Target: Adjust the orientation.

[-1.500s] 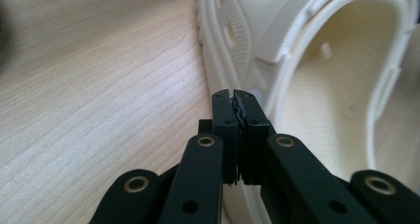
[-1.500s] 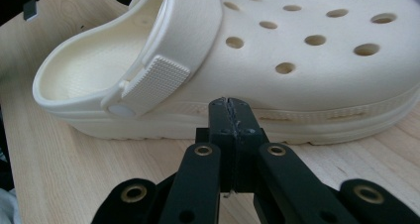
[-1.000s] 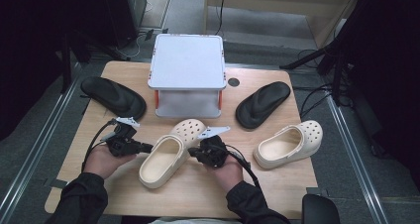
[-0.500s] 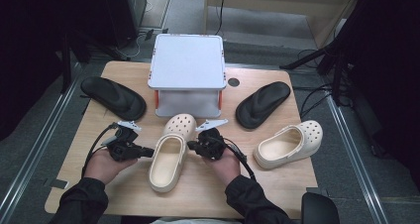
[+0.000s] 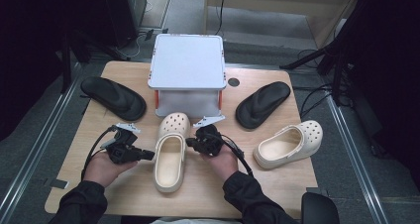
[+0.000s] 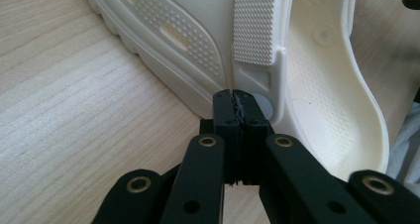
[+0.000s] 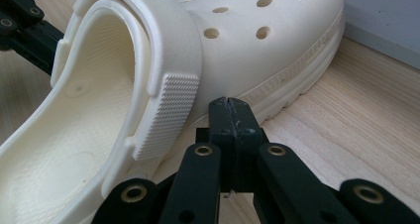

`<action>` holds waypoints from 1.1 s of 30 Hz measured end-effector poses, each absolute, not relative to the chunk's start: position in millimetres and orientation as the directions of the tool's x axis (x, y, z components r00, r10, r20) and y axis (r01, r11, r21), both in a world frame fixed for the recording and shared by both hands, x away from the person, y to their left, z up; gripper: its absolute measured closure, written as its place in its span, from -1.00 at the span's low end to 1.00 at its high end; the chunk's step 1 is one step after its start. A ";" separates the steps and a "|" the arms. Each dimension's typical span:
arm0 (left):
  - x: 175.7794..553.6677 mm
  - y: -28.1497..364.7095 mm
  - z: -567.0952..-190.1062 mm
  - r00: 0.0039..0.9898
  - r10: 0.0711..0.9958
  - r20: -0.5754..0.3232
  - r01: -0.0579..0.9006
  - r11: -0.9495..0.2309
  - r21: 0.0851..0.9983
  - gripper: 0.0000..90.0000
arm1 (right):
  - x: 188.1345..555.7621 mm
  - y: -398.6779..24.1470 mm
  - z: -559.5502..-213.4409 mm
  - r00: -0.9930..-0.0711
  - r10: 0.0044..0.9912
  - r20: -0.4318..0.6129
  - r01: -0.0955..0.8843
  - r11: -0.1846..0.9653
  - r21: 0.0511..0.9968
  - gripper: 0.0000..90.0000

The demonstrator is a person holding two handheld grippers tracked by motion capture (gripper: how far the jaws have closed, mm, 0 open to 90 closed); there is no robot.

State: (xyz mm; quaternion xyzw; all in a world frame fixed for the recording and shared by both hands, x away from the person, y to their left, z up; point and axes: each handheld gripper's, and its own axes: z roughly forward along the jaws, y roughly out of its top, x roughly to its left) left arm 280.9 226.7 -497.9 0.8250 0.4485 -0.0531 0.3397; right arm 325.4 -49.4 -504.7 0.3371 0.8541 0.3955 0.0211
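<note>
A cream clog [image 5: 170, 157] lies upright at the table's middle, toe toward the white box. My left gripper [image 5: 150, 155] is shut, its tips against the clog's left side. In the left gripper view the closed jaws [image 6: 233, 96] meet the clog [image 6: 198, 40] beside the strap's pivot. My right gripper [image 5: 190, 142] is shut too, against the clog's right side. In the right gripper view its closed tips [image 7: 231, 105] sit at the sole edge of the clog [image 7: 257, 40], just below the strap. Neither holds anything.
A second cream clog [image 5: 289, 144] lies on its side at the right. Two black sandals rest at the back left [image 5: 114, 97] and back right [image 5: 262, 104]. A white box on legs [image 5: 187, 68] stands at the back middle of the wooden table [image 5: 99, 194].
The middle clog has turned from slanted to nearly straight, its toe swinging left toward the box. Both hands shifted slightly with it, staying at its sides.
</note>
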 end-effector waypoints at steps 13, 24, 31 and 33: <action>284.4 241.6 -487.7 0.577 0.745 -0.335 0.737 -0.298 0.606 0.17 | 323.2 -68.4 -490.1 -0.780 0.587 0.217 0.537 0.450 0.714 0.48; 289.9 244.6 -483.5 0.570 0.760 -0.313 0.730 -0.292 0.618 -0.06 | 316.2 -102.3 -477.5 -0.764 0.606 0.221 0.535 0.404 0.742 0.32; 299.0 239.7 -478.7 0.585 0.744 -0.321 0.726 -0.304 0.617 -0.08 | 308.7 -122.4 -472.7 -0.758 0.617 0.210 0.531 0.397 0.749 0.33; 300.3 239.7 -478.0 0.589 0.743 -0.318 0.723 -0.309 0.618 -0.08 | 307.6 -125.9 -472.2 -0.754 0.621 0.214 0.535 0.391 0.749 0.33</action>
